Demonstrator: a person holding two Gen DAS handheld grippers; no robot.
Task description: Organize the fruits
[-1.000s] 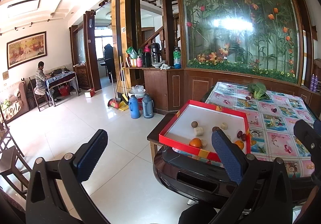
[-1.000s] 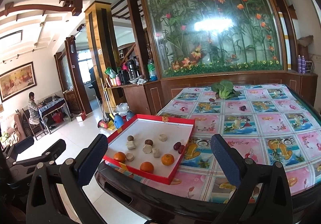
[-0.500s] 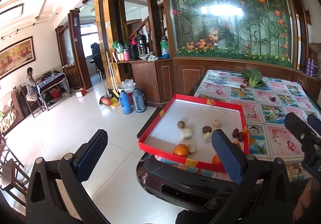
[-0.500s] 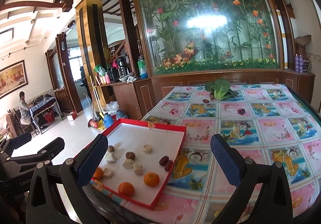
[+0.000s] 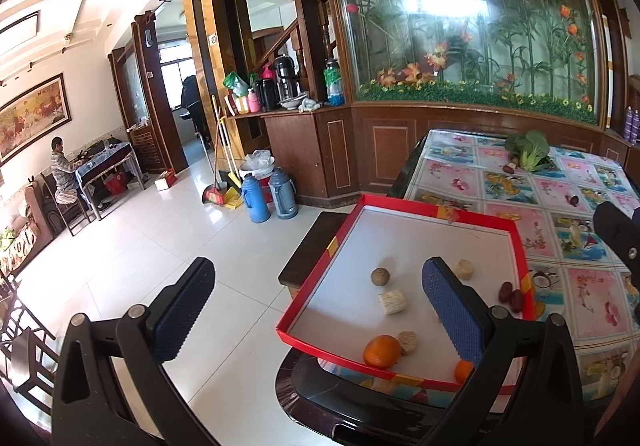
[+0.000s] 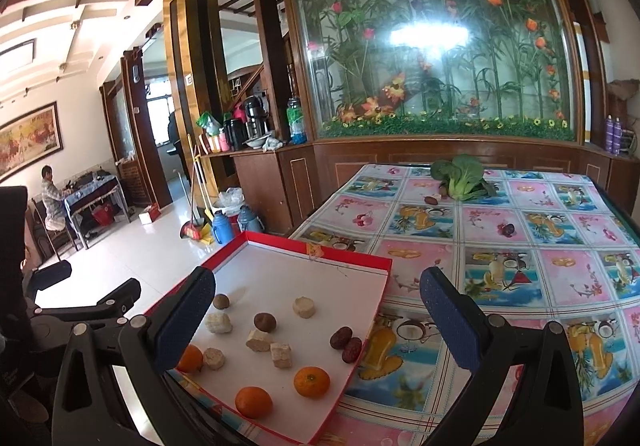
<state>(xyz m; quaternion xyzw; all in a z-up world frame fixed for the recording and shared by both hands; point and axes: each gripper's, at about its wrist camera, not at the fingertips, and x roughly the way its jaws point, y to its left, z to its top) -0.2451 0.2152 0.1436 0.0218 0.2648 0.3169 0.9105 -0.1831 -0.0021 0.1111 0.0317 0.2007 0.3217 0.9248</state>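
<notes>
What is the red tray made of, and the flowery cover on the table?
The red tray looks like cardboard: thin folded walls, a matte white floor, and a torn or creased spot on its far rim. The table cover looks like glossy plastic or oilcloth, since it lies smooth and reflects light, though coated fabric is possible.

A shallow red tray (image 6: 352, 260) with a white floor sat at the near left corner of the surface (image 6: 520, 230), its left part jutting past the edge. Inside it lay three oranges (image 6: 311, 381) toward the near side, two dark red dates (image 6: 346, 343) touching each other by the right wall, two round brown fruits (image 6: 264, 322), and several pale cut chunks (image 6: 281, 355) scattered between them. Far across the surface lay a leafy green vegetable (image 6: 462, 178), with a small dark fruit (image 6: 508, 229) lying alone to its near right.
</notes>
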